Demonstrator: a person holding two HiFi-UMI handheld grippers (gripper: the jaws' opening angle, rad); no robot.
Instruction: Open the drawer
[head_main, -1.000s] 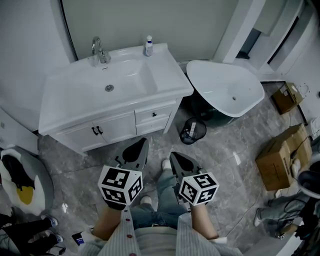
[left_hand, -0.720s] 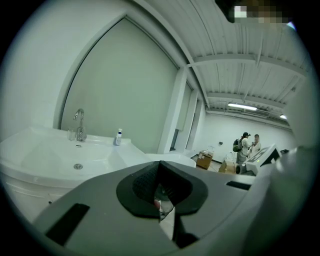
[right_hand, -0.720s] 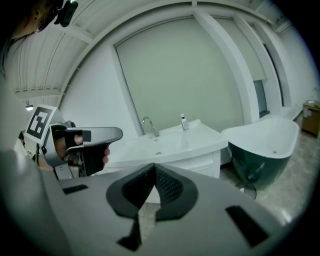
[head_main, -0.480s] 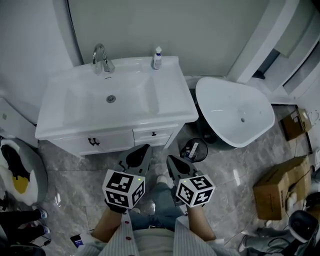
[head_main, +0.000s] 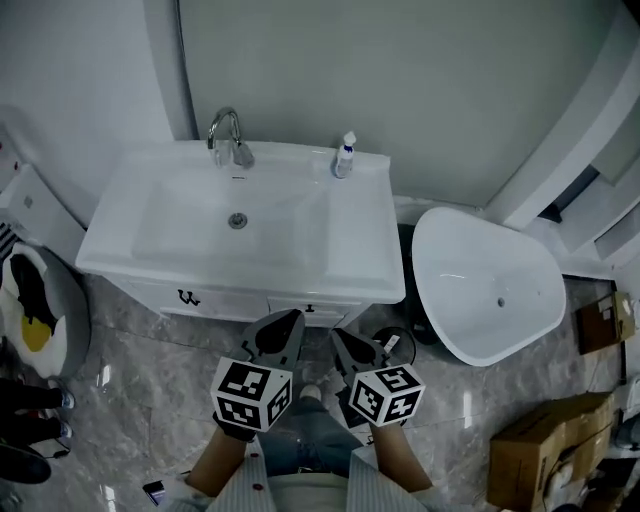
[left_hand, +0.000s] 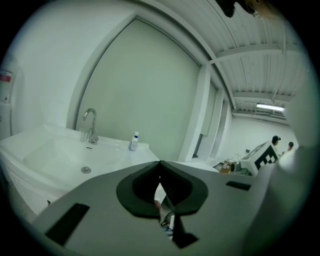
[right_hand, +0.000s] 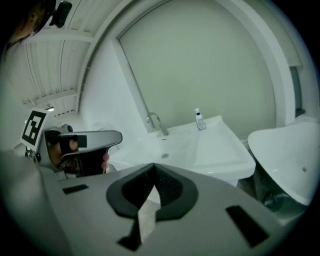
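Note:
A white vanity (head_main: 360, 285) stands against the wall, with a sink, a faucet (head_main: 230, 137) and a small bottle (head_main: 345, 156). Its narrow drawer (head_main: 318, 316) is under the right side of the top. The drawer is closed, and only a dark knob and a strip of its front show below the counter edge. My left gripper (head_main: 288, 322) is shut and empty, pointing at the cabinet front just left of the drawer. My right gripper (head_main: 340, 340), also shut and empty, sits just below and right of the knob. In the gripper views both sets of jaws (left_hand: 160, 165) (right_hand: 154, 168) meet at their tips over the sink top.
Two dark door handles (head_main: 187, 297) sit on the cabinet left of the drawer. A white tub (head_main: 490, 290) leans at the right, with a black waste bin (head_main: 398, 343) beside it. Cardboard boxes (head_main: 535, 455) lie at the right. At the left sits a black, white and yellow thing (head_main: 30, 310).
Both grippers have moved forward together towards the vanity, which now lies straight ahead and closer. The drawer front has slid mostly under the counter edge in view. Both grippers stay shut.

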